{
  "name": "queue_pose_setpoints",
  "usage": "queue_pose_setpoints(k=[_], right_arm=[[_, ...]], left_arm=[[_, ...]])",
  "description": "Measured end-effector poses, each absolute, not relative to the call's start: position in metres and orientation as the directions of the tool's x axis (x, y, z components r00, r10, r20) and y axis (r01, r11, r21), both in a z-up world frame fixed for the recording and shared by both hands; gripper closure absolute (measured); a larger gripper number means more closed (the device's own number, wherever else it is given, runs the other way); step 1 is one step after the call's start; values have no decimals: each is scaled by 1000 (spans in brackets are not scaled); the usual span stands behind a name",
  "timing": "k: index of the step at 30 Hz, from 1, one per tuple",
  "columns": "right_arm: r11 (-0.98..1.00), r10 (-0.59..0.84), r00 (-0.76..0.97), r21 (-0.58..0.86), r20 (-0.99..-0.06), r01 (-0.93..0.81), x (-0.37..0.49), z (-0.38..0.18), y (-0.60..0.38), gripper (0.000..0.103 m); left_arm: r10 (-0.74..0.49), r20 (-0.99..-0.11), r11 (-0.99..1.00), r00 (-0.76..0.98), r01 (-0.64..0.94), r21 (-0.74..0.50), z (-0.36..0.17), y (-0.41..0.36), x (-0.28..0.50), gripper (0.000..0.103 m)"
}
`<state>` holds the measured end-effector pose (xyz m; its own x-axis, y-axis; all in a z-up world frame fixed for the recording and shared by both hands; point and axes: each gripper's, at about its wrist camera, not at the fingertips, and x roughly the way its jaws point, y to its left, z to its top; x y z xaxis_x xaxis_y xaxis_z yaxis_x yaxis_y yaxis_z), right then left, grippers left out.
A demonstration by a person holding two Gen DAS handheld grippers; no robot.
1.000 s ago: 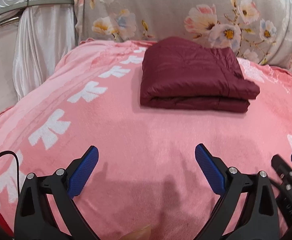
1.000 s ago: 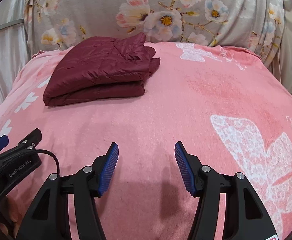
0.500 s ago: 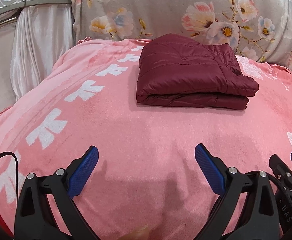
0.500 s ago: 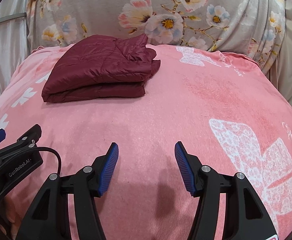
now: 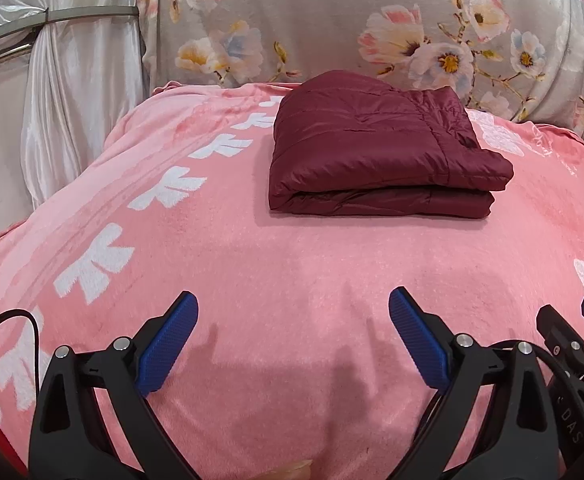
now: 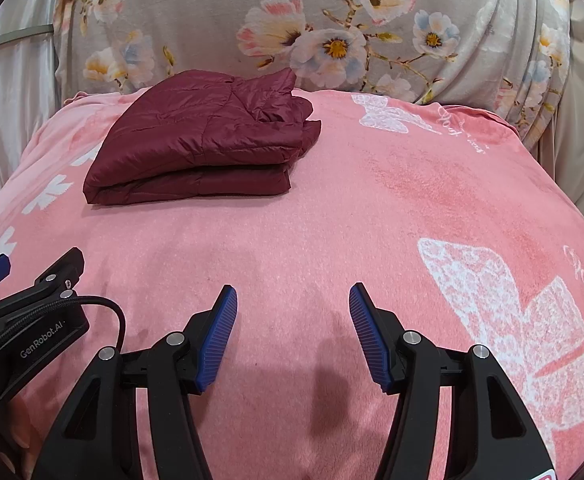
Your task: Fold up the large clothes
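A dark red puffer jacket (image 5: pixel 376 152) lies folded into a thick rectangle on the pink blanket (image 5: pixel 292 272), towards its far side. In the right wrist view the jacket (image 6: pixel 208 140) sits at the far left. My left gripper (image 5: pixel 294 308) is open and empty, held over the near part of the blanket, well short of the jacket. My right gripper (image 6: pixel 292 300) is open and empty too, beside the left one and to the jacket's right. The right gripper's tip shows at the left view's right edge (image 5: pixel 572 340); the left gripper's body shows at the right view's left edge (image 6: pixel 32 320).
A grey floral cloth (image 5: pixel 332 20) hangs behind the blanket's far edge. A white curtain (image 5: pixel 72 80) hangs at the far left. The blanket drops off at its left edge (image 5: pixel 20 216) and right edge (image 6: pixel 572 200). A black cable (image 5: pixel 12 316) runs by the left gripper.
Both grippers have drawn back and risen a little, so the folded jacket sits slightly farther up in both views. Both stay open and empty. The jacket has not moved.
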<state>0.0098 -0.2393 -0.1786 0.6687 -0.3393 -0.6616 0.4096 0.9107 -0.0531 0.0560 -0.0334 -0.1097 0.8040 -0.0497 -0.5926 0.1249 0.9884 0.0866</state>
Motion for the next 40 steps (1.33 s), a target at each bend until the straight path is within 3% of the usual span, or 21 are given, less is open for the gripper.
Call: queue_pose_setpoints(k=[40], right_arm=[[911,-342,669,-58,-660,409,10,-178,-239,46]], left_arm=[[-46,-591,989,805,121,88,-109,-34,55,12]])
